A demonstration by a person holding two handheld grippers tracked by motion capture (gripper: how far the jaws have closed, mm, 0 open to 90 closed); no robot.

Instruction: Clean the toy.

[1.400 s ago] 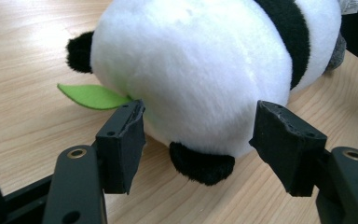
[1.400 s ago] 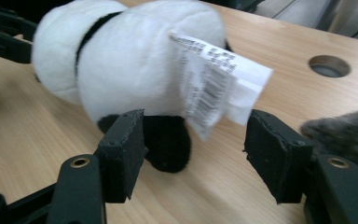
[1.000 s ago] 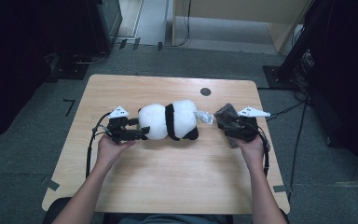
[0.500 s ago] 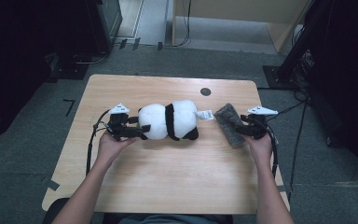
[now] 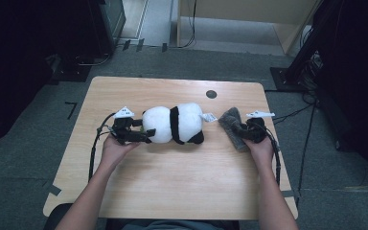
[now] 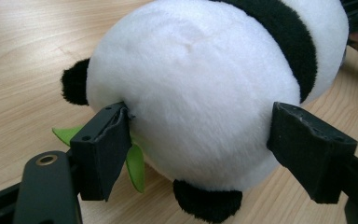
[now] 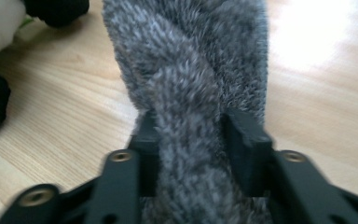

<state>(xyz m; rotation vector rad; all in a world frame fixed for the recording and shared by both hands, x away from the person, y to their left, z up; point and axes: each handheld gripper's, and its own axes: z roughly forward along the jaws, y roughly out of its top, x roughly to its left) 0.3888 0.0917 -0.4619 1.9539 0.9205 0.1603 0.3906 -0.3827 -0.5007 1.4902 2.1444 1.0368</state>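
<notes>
Two grippers split the work: the left gripper (image 6: pixel 198 154), jaws just widening, bracketed the panda plush (image 5: pixel 173 124) unclamped, while the right gripper (image 7: pixel 191 140), just closing, pinched the grey furry cloth (image 7: pixel 186 84) to lift it.

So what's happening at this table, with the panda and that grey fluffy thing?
A person sits at a wooden table with a hand-held claw in each hand. The left claw sits around one end of a plush panda lying on the table; its jaws have just been opening, and one of them stands clear of the fur. The right claw has just been closing and now pinches a fold of a grey fuzzy cloth that lies beside the panda.
</notes>
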